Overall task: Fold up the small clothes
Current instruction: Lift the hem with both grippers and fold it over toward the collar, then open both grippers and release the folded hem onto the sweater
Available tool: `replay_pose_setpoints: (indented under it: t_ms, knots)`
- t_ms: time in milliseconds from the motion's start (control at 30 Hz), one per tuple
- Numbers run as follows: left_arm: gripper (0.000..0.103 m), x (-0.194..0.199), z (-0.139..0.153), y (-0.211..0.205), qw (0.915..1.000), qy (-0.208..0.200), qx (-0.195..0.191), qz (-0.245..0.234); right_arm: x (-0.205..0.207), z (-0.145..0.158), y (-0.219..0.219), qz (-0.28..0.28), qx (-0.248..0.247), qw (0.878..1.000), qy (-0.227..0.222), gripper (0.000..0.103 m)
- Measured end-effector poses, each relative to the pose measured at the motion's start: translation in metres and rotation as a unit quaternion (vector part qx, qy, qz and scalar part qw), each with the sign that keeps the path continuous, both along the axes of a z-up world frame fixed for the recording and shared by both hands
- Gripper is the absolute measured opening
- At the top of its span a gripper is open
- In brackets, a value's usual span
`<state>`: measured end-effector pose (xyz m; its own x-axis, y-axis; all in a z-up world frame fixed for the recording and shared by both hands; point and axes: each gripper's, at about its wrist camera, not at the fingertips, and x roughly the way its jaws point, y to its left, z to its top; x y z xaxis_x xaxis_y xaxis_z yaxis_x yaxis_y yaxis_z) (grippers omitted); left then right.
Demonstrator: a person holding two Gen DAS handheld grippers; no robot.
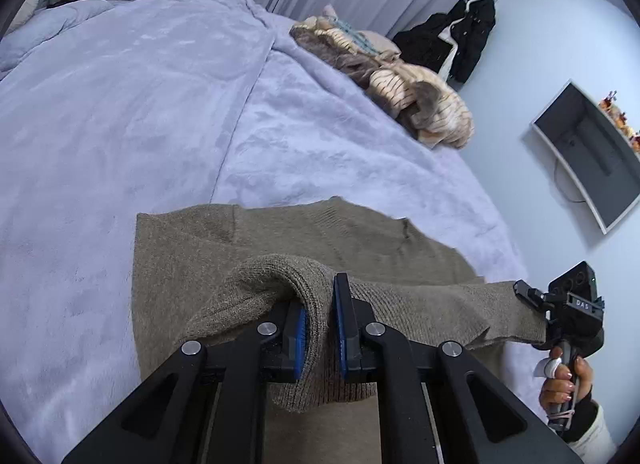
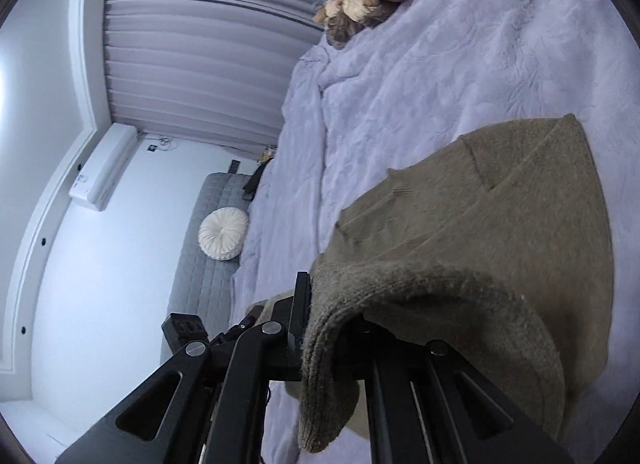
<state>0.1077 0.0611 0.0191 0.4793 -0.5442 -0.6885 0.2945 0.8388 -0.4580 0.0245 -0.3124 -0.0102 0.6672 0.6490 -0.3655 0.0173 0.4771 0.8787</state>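
An olive-brown knit sweater lies partly spread on the lavender bed blanket. My left gripper is shut on a ribbed edge of the sweater and lifts it above the rest of the garment. The other end of the lifted strip runs right to my right gripper, which is shut on it, held by a hand. In the right wrist view the sweater drapes over my right gripper, hiding the right finger; the knit edge is pinched there. The left gripper shows beyond it, at lower left.
A pile of striped and fuzzy clothes lies at the bed's far edge. Black clothes hang on the wall, near a monitor. A grey quilted bench with a round white cushion stands beside the bed.
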Motion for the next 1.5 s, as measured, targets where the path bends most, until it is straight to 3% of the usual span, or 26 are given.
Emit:
replay_pose_setpoints:
  t_ms: [133,200,267,300,333,433,567,633,733,900,1033,1167,1300,1367,1467,1500]
  knots:
    - [0.017,0.019,-0.039,-0.01,0.9983,0.036,0.044,0.014,0.033,-0.046,-0.007,-0.012,0.008,0.998,0.057,0.011]
    - [0.018,0.021,-0.046,-0.008,0.9982,0.043,0.038,0.018,0.036,-0.062,-0.01,-0.02,0.03,0.996,0.077,0.012]
    - [0.042,0.019,-0.044,-0.005,0.9989,0.041,0.021,0.011,0.034,-0.07,-0.01,-0.018,0.057,0.995,0.081,0.022]
    - [0.066,0.016,-0.04,-0.003,0.999,0.041,0.014,0.009,0.033,-0.07,-0.01,-0.014,0.066,0.995,0.078,0.029]
    - [0.078,0.012,-0.034,-0.001,0.9994,0.03,0.011,0.015,0.032,-0.068,-0.012,-0.01,0.073,0.995,0.071,0.036]
    - [0.078,0.009,-0.011,0.002,0.9996,-0.019,0.008,0.02,0.036,-0.055,-0.015,-0.001,0.102,0.994,0.039,0.046]
    - [0.078,0.027,-0.003,0.01,0.9974,-0.029,0.008,0.066,0.049,-0.045,-0.022,-0.032,0.128,0.991,0.014,0.06]
    - [0.078,0.033,-0.006,0.014,0.9966,-0.023,0.01,0.079,0.054,-0.047,-0.03,-0.062,0.148,0.987,0.004,0.074]
    - [0.078,0.03,-0.012,0.011,0.9952,-0.026,0.05,0.08,0.058,-0.049,-0.041,-0.089,0.157,0.984,0.003,0.074]
    - [0.078,0.011,-0.025,0.015,0.9918,-0.016,0.105,0.071,0.041,-0.049,-0.035,-0.076,0.11,0.991,0.028,0.074]
    - [0.078,-0.01,-0.039,0.033,0.991,0.017,0.113,0.07,0.011,-0.047,-0.02,-0.05,0.036,0.997,0.048,0.074]
    - [0.078,-0.027,-0.048,0.05,0.9902,0.041,0.112,0.073,-0.029,-0.035,-0.007,-0.033,-0.007,0.999,0.04,0.074]
    - [0.078,-0.019,-0.031,0.051,0.992,0.023,0.096,0.079,-0.064,-0.032,0.006,-0.021,-0.031,0.998,0.044,0.074]
    - [0.078,-0.007,-0.018,0.042,0.9953,0.005,0.065,0.071,-0.074,-0.032,0.01,-0.014,-0.032,0.998,0.043,0.074]
    - [0.072,0.012,-0.015,0.018,0.9993,0.01,0.015,0.033,-0.085,-0.032,0.016,-0.011,-0.027,0.999,0.035,0.054]
    - [0.064,0.017,-0.017,0.009,0.9998,0.014,0.0,0.017,-0.086,-0.033,0.017,-0.011,-0.025,0.999,0.037,0.043]
